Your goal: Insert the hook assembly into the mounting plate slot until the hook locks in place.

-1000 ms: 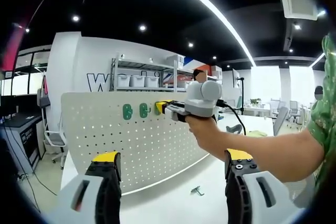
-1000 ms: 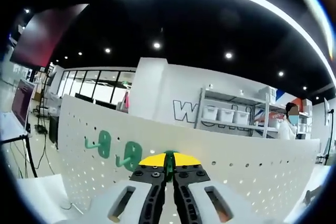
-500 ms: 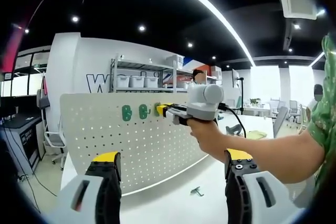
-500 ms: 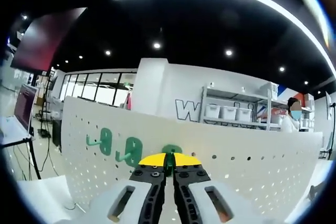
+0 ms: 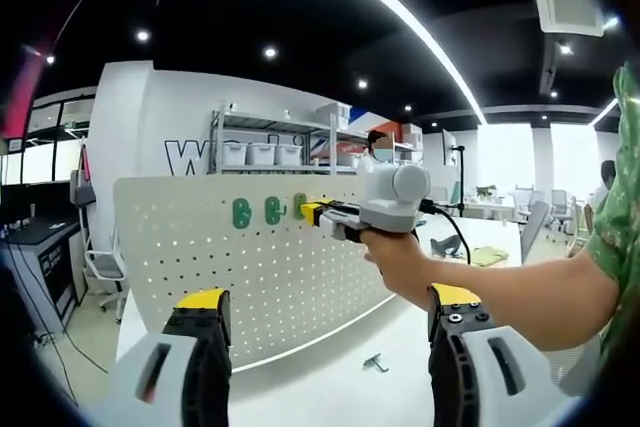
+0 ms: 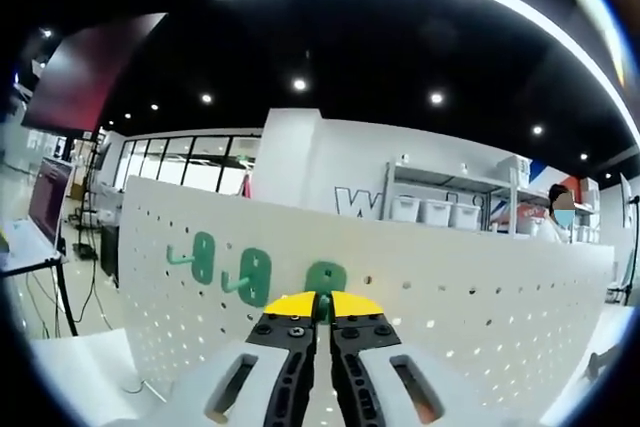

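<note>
A white pegboard plate [image 5: 200, 257] stands upright on the table. Two green hooks [image 5: 241, 213] [image 5: 272, 211] sit in its top row, and a third green hook [image 5: 299, 207] is beside them. My right gripper [image 5: 314, 213], held in a hand, has its yellow tip at that third hook. In the right gripper view the jaws of the right gripper [image 6: 316, 305] are shut on the third hook [image 6: 326, 277], whose green plate lies against the pegboard [image 6: 480, 317]. My left gripper [image 5: 328, 312] hangs low in front of the board, open and holding nothing.
A small loose metal hook [image 5: 376, 363] lies on the white table [image 5: 330, 392] before the board. The person's forearm [image 5: 500, 292] and green sleeve [image 5: 615, 227] cross the right side. Shelves with white bins [image 5: 262, 154] stand behind the board, and a person [image 6: 556, 227] is far back.
The third hook's green plate has come up into sight above the right jaws, flat against the board. In the left gripper view the right gripper has shifted slightly right, uncovering that hook. The left gripper has stayed put.
</note>
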